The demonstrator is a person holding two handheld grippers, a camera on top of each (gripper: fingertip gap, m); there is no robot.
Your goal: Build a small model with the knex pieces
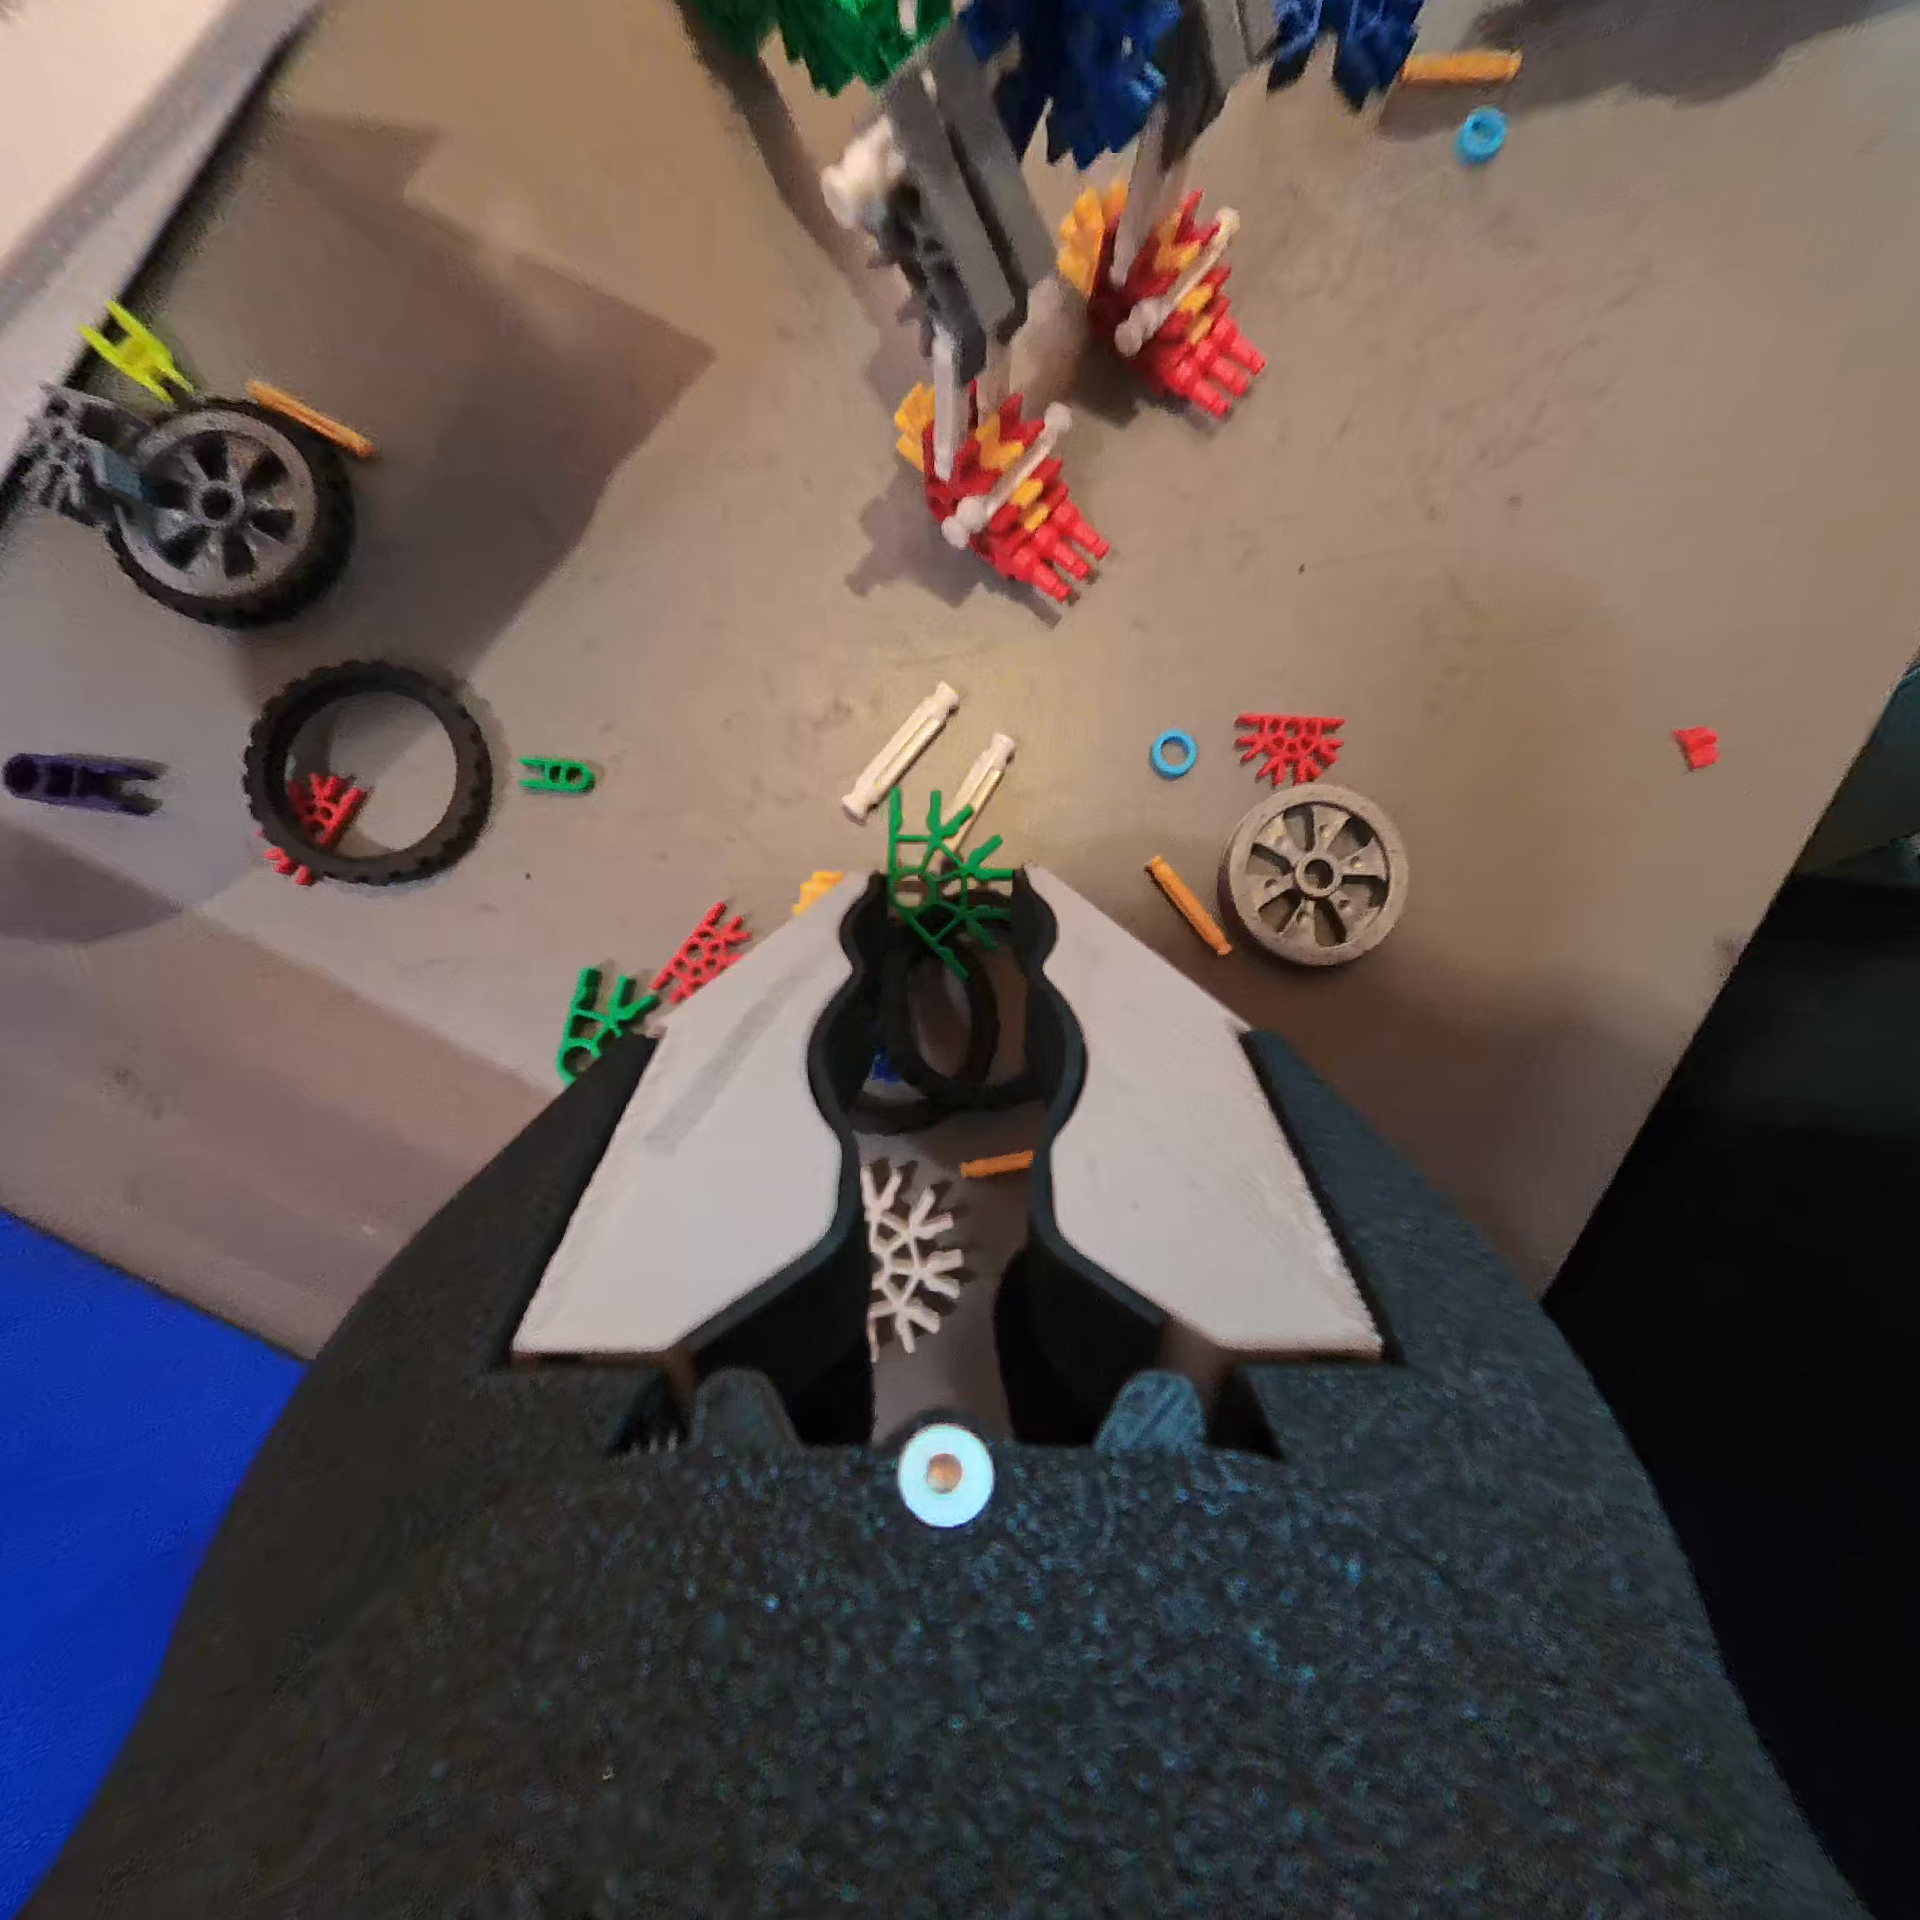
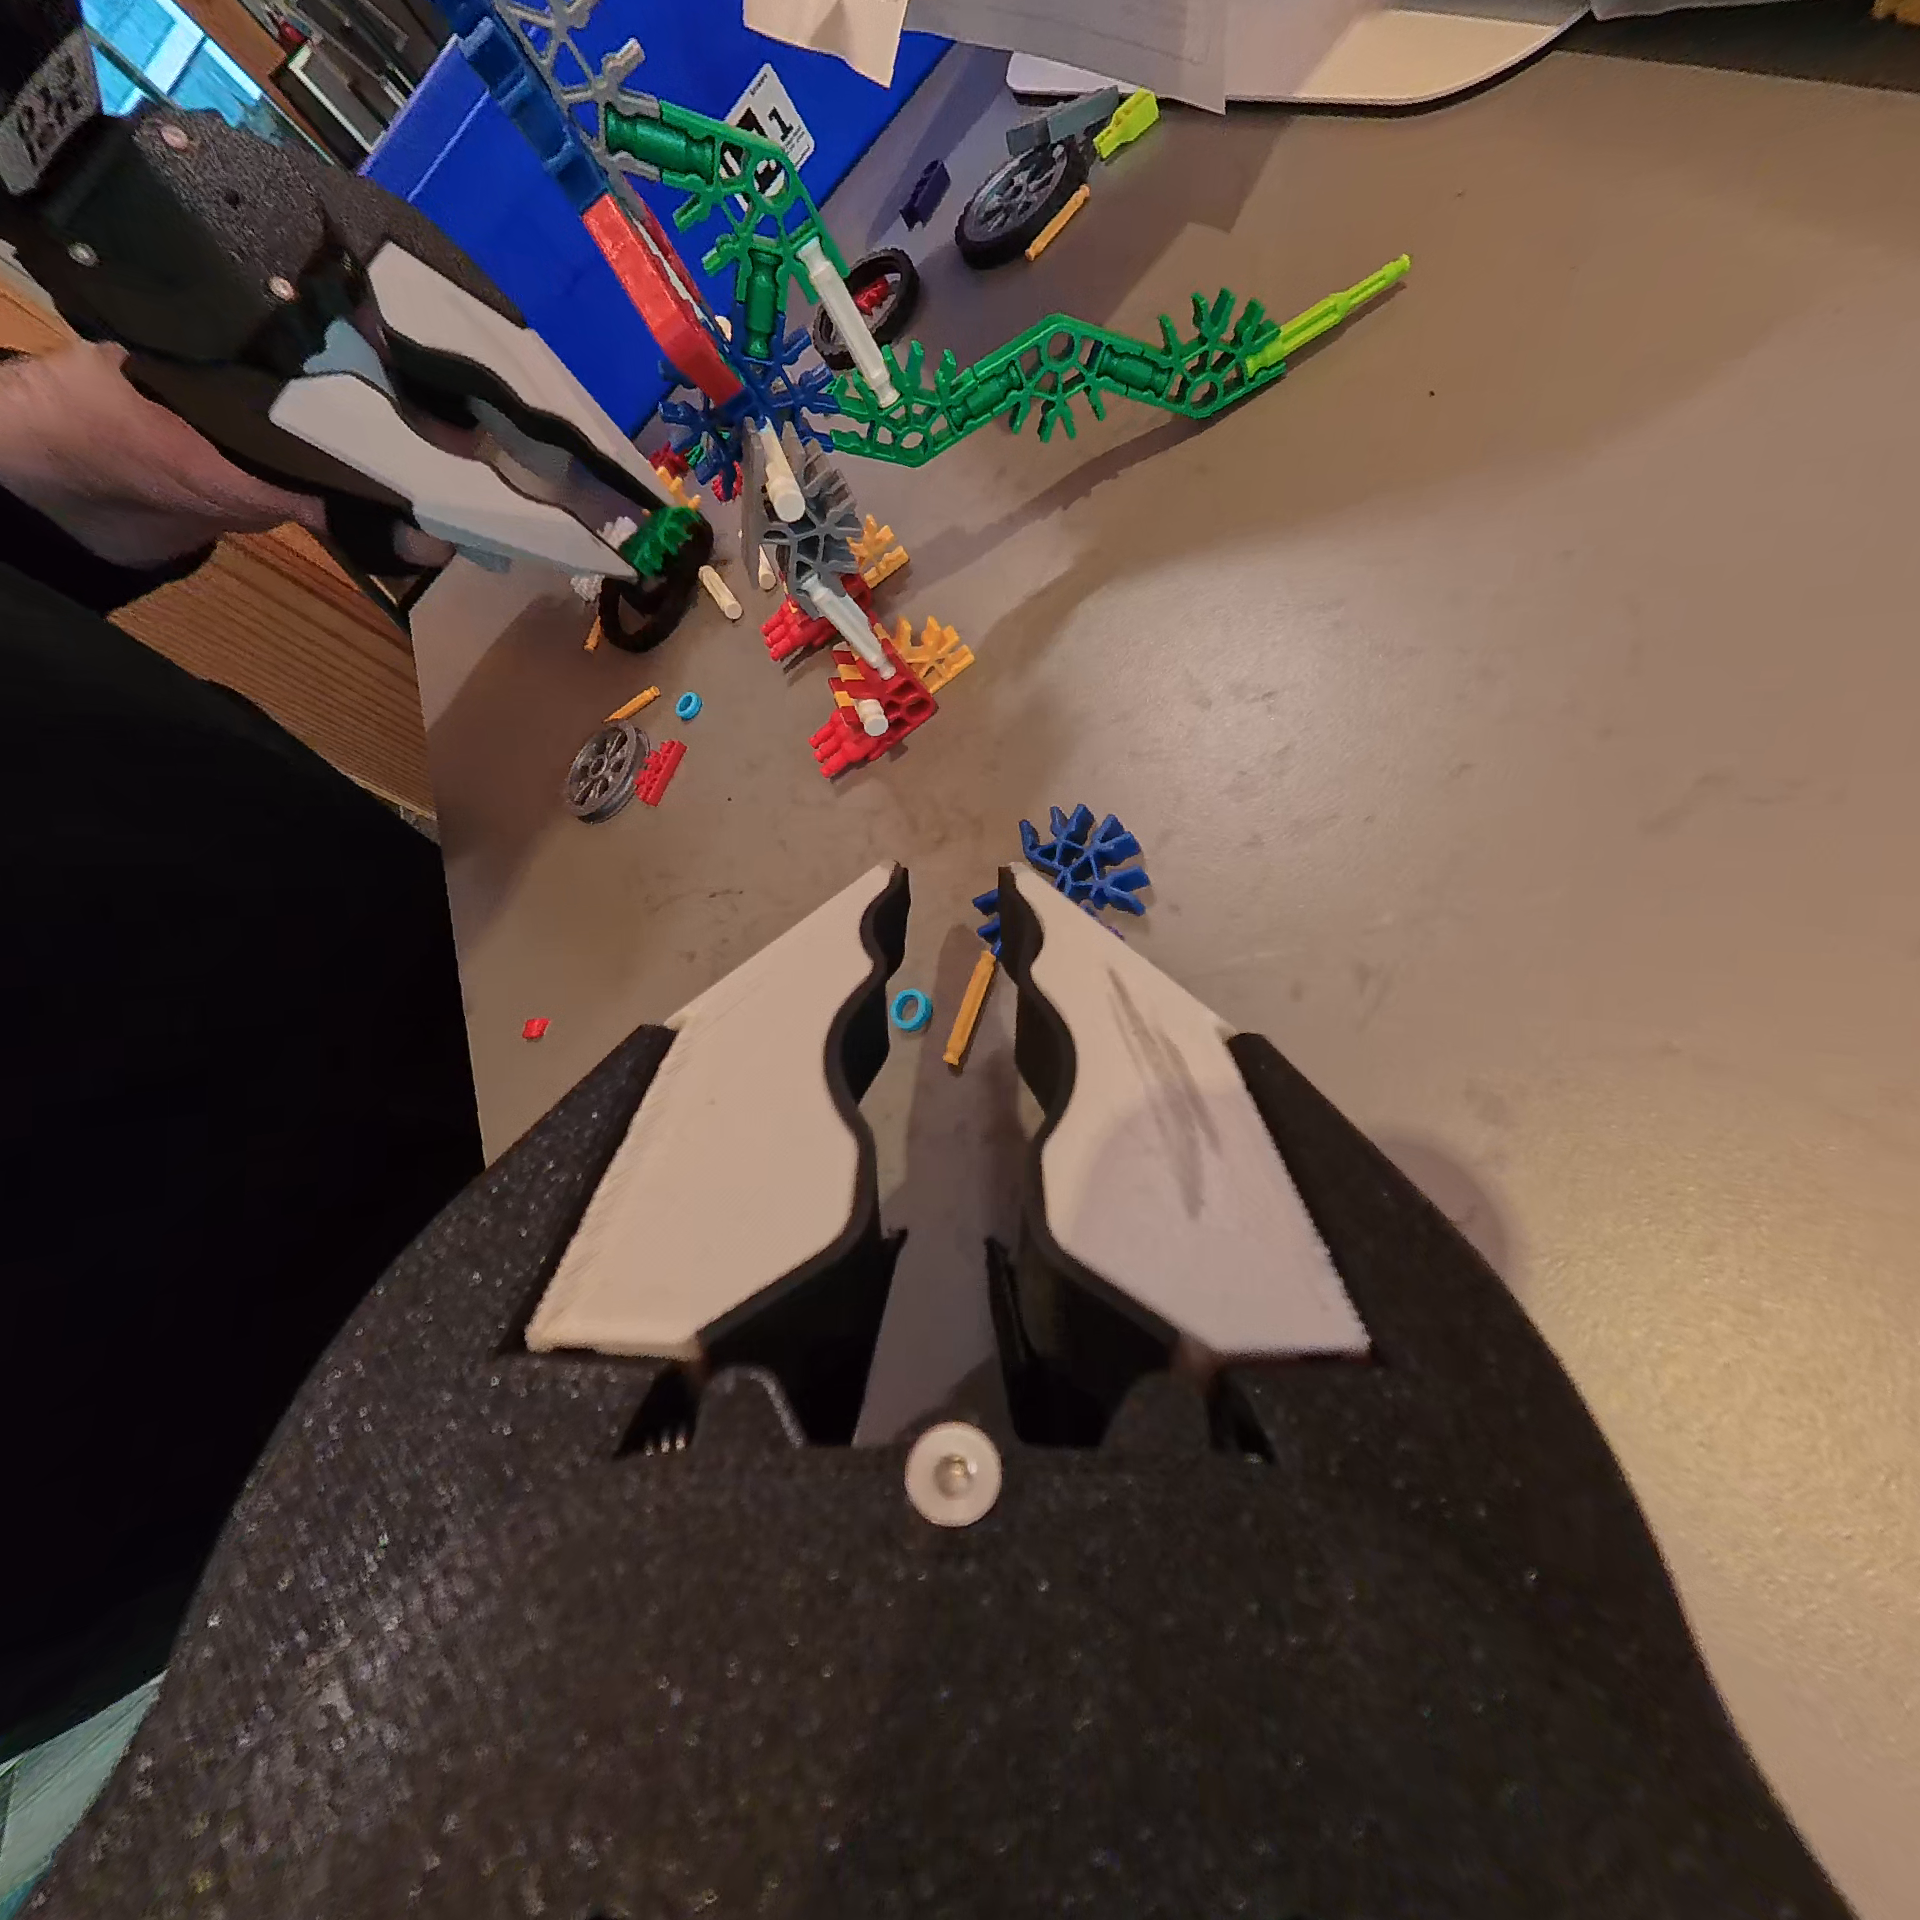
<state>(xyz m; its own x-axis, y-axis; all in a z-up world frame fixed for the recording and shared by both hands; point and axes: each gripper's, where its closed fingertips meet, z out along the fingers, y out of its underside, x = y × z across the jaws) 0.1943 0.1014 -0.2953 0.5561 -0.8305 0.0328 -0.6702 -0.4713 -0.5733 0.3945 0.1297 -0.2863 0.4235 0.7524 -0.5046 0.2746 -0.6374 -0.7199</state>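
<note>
My left gripper (image 1: 948,883) is shut on a green snowflake connector (image 1: 935,873), held just above a black tyre (image 1: 951,1039) that lies between the fingers. A white snowflake connector (image 1: 909,1257) lies under the gripper. The right wrist view shows the left gripper (image 2: 649,540) with the green connector (image 2: 660,535) over that tyre (image 2: 649,608). My right gripper (image 2: 953,878) is open and empty, low over the table. A blue ring (image 2: 909,1010) and an orange rod (image 2: 968,1008) lie between its fingers, and a blue connector (image 2: 1086,857) lies by its right tip.
A rod-and-connector figure stands mid-table on red feet (image 1: 1013,499), with a long green arm (image 2: 1060,384). A wheel assembly (image 1: 223,509), a loose tyre (image 1: 369,774), a grey hub (image 1: 1314,873) and white rods (image 1: 899,748) lie around. A blue bin (image 2: 499,208) stands behind. Across from one pair of fingers to the other is roughly 20 cm. From my left tips it is roughly 6 cm to the grey hub (image 1: 1314,873); from my right, 20 cm. Look for it in the right wrist view (image 2: 603,770) too.
</note>
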